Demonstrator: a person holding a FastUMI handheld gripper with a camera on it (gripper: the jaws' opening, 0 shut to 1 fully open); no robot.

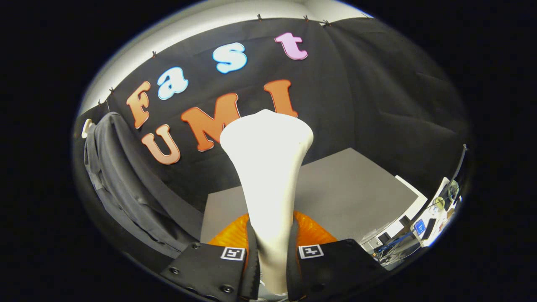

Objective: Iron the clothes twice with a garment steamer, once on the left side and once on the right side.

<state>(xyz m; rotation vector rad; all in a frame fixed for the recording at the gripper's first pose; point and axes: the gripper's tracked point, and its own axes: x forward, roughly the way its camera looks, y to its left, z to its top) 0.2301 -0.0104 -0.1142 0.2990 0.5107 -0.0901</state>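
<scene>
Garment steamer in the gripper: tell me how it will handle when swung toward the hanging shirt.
The garment steamer looks rigid, smooth plastic, so it might slip. Its head flares wide beyond the gripper, probably top-heavy. The dark shirt hangs loose and will likely give when pressed.

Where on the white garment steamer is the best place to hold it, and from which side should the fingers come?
The narrow neck of the garment steamer, where the gripper is shut on it now, with one finger on each side. The body tapers there to a slim stem and flares into a wide head beyond the fingers, too broad to clamp. Coming from the base end leaves the head free to face the dark garment.
</scene>
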